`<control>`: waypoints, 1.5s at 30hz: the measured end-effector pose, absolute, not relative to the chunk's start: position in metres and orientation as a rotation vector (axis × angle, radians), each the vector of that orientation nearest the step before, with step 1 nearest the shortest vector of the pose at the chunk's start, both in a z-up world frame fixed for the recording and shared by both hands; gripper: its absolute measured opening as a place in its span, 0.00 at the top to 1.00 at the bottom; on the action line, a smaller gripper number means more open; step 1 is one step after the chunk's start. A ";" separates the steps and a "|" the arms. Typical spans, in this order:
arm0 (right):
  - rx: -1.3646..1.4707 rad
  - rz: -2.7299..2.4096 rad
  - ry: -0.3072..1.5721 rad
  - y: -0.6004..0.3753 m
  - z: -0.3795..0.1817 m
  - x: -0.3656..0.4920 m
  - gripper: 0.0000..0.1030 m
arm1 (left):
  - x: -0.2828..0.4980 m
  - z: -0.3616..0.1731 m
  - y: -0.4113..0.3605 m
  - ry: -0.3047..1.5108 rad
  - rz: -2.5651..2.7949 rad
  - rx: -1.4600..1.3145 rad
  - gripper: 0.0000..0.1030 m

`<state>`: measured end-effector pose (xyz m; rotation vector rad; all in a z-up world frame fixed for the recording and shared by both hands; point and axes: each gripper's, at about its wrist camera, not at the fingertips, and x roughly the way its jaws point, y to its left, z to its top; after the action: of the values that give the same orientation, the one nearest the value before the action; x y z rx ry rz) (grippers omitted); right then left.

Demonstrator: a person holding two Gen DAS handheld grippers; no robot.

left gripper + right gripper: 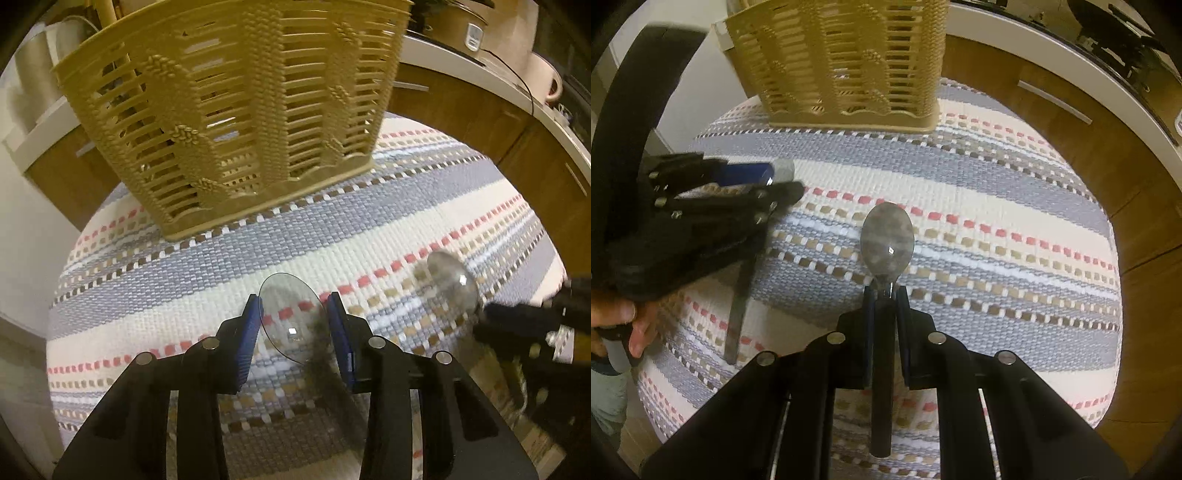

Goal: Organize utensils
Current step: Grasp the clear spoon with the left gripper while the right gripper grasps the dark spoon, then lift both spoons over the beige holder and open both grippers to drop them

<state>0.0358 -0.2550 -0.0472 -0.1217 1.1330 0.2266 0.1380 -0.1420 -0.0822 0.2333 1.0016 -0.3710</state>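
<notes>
- A tan slotted plastic basket point(236, 122) is seen standing on a striped woven cloth point(424, 206) that covers the bench.
- The left tool point(293, 325) is held in front of the basket, on the near side; the bowl of a clear spoon point(291, 317) is seen between its blue pads point(249, 332). Whether the pads press on it cannot be told.
- The right tool point(886, 295) is closed on the neck of a grey mottled spoon point(887, 240), whose bowl points toward the basket and whose dark handle runs back between the fingers.
- A hand point(624, 321) is seen behind the left tool.
</notes>
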 end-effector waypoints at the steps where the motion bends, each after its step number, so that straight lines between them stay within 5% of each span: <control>1: -0.122 0.224 1.132 -0.258 -0.047 0.036 0.90 | 0.135 -0.082 -0.142 0.998 -0.377 0.242 0.66; 16: -0.126 0.295 1.336 -0.253 -0.054 0.065 0.75 | 0.096 -0.077 -0.102 1.054 -0.598 0.235 0.67; 22: -0.119 0.301 1.470 -0.250 -0.057 0.098 0.77 | 0.087 -0.075 -0.104 1.040 -0.621 0.246 0.67; 24: -0.156 0.279 1.472 -0.250 -0.057 0.103 0.89 | 0.085 -0.070 -0.093 1.029 -0.612 0.223 0.67; 26: -0.157 0.269 1.467 -0.250 -0.057 0.105 0.91 | 0.084 -0.065 -0.084 1.019 -0.605 0.193 0.67; 35: -0.044 0.320 1.292 -0.272 -0.022 0.100 0.91 | 0.078 -0.022 -0.048 0.890 -0.583 0.082 0.68; 45: -0.035 0.381 0.823 -0.282 0.089 0.077 0.91 | 0.072 0.076 -0.013 0.586 -0.540 -0.037 0.68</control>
<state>0.0766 -0.2824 0.0892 -0.0347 0.8227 0.3815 0.0720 -0.0128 0.0757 -0.0367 0.5858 -0.5403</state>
